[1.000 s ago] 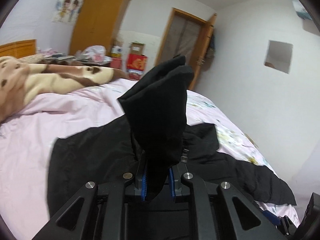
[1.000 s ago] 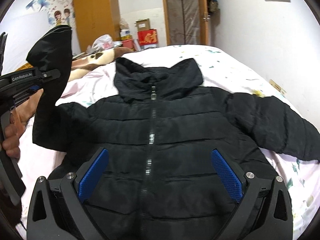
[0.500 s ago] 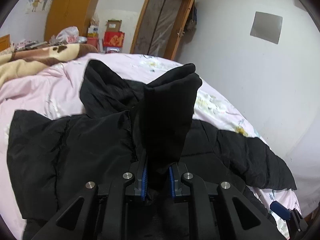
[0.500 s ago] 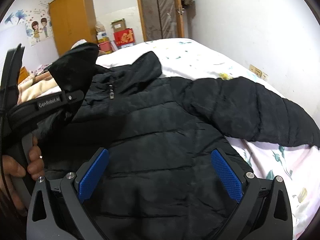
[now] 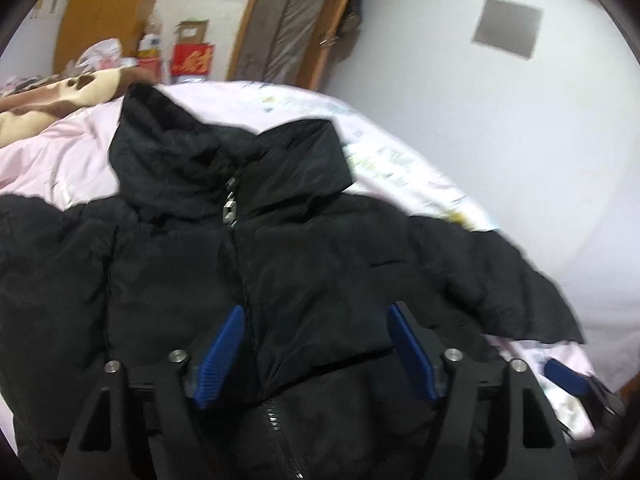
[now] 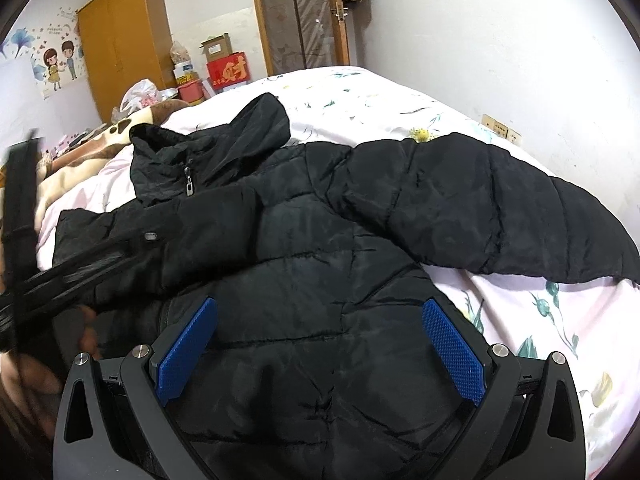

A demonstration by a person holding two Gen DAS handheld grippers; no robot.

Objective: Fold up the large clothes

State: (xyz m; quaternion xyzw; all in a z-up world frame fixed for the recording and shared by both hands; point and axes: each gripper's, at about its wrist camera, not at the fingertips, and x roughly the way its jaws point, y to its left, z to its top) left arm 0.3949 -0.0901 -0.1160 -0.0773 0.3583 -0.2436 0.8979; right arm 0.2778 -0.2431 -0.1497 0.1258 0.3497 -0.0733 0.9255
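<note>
A black puffer jacket [image 5: 312, 264] lies front up on the pink bed [image 5: 56, 160], zipped, collar at the far end. Its left sleeve [image 6: 208, 232] is folded across the chest. Its right sleeve [image 6: 500, 208] stretches out to the right over the sheet. My left gripper [image 5: 316, 356] is open and empty just above the folded sleeve's cuff. My right gripper [image 6: 320, 348] is open and empty over the jacket's lower right front. The left gripper's body shows blurred at the left edge of the right wrist view [image 6: 60, 272].
A brown and cream blanket [image 6: 80, 160] lies at the bed's far left. Behind the bed stand a wooden wardrobe [image 6: 124, 40], boxes and bags [image 6: 224, 64] and a door [image 6: 300, 16]. A white wall [image 6: 500, 40] runs along the bed's right side.
My left gripper carried the left sleeve across the jacket's chest, opened and let it go. The sleeve now lies flat on the front. My right gripper stayed open and shifted right.
</note>
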